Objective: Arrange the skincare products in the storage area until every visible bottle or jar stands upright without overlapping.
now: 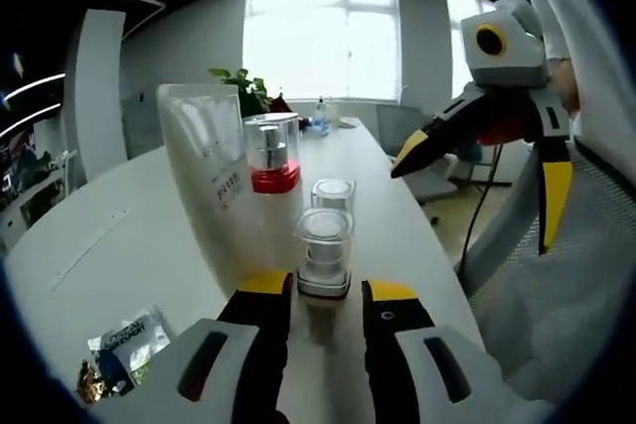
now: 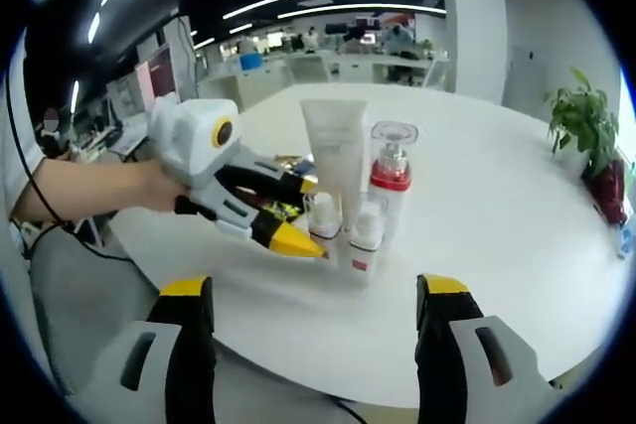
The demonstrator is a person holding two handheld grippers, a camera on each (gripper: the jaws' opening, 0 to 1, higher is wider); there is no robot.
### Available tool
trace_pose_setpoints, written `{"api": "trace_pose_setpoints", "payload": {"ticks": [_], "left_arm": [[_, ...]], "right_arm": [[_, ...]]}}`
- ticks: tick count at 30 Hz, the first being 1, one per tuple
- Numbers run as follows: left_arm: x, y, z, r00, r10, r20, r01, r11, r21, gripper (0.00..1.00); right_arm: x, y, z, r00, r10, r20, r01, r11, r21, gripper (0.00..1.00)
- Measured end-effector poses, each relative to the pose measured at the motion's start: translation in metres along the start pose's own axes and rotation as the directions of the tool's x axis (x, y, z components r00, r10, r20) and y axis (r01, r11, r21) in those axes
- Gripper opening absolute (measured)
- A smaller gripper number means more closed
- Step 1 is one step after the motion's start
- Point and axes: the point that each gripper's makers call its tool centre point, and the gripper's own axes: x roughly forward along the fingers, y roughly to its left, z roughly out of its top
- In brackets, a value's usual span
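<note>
Stock, centre frame on your round white table (image 2: 517, 245): tall white squeeze tube (image 1: 214, 181), clear pump bottle with red band (image 1: 273, 156), two small clear-capped white jars (image 1: 325, 250), all upright, tightly clustered. Left gripper (image 1: 326, 297): jaws apart, flanking the nearest jar without clamping. Right gripper (image 2: 313, 290): jaws wide apart, empty, well back from the cluster. Step in hand, judged: spacing the jars. Next: close gently and shift that jar clear of its neighbours.

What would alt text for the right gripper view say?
Four skincare items stand upright together on a white round table: a tall white tube, a red-collared pump bottle and two small jars. The left gripper reaches toward the jars from the left; the right gripper is open below.
</note>
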Motion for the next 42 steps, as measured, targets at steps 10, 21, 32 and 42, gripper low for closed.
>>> {"api": "trace_pose_setpoints", "payload": {"ticks": [10,21,32,42], "left_arm": [[-0.010,-0.004,-0.005,0.999,0.001,-0.051,0.000,1.000,0.004,0.32],[-0.036,-0.008,0.000,0.996,0.055,-0.071,-0.058,0.997,-0.043,0.41],[-0.075,-0.012,0.000,0.977,0.196,-0.085,-0.208,0.963,-0.173,0.61],[-0.116,-0.017,-0.013,0.935,0.335,-0.120,-0.355,0.894,-0.275,0.75]], "right_arm": [[0.001,-0.001,-0.002,1.000,-0.009,-0.011,0.009,1.000,-0.007,0.84],[-0.002,-0.006,0.001,0.999,-0.041,0.002,0.042,0.998,-0.039,0.89],[-0.003,-0.005,0.003,0.999,-0.046,0.011,0.046,0.997,-0.059,0.92],[-0.006,-0.001,0.006,0.999,-0.044,0.019,0.045,0.994,-0.104,0.92]]}}
